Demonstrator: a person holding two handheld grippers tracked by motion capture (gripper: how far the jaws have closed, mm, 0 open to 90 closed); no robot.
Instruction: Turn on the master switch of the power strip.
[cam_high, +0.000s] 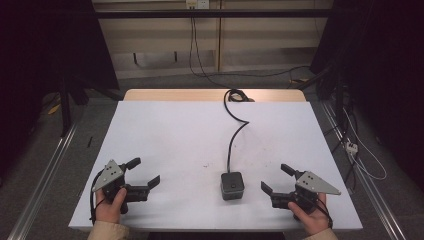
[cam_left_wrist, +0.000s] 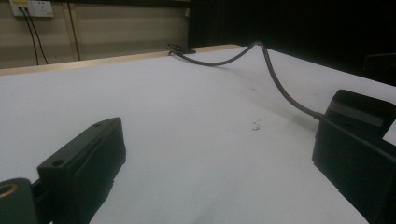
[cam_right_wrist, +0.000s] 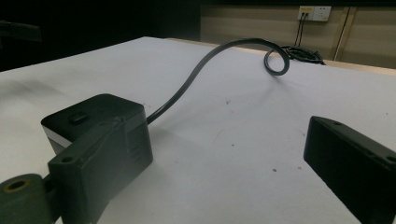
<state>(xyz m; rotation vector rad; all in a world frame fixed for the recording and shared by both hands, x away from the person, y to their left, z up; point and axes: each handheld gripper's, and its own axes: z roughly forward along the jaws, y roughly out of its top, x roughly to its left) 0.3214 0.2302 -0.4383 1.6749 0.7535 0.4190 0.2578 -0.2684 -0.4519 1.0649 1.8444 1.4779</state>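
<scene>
A small black box (cam_high: 232, 186) rests on the white table (cam_high: 175, 130) near its front edge, and a black cable (cam_high: 234, 131) runs from it to the far edge. My left gripper (cam_high: 146, 171) is held at the front left, open, with nothing between its jaws. At the front right, my right gripper (cam_high: 275, 178) is open and empty too, just right of the box. In the left gripper view the left gripper (cam_left_wrist: 219, 154) shows the box (cam_left_wrist: 359, 109) behind one jaw. The right gripper (cam_right_wrist: 224, 154) has the box (cam_right_wrist: 93, 116) just behind one jaw, with the cable (cam_right_wrist: 196, 79) curling away.
The cable coils at the table's far wooden edge (cam_high: 215, 95). Wall sockets (cam_high: 196, 4) with hanging leads are on the back wall. A power strip (cam_high: 351, 146) and loose wires lie on the floor at the right. Metal rails (cam_high: 45, 175) flank the table.
</scene>
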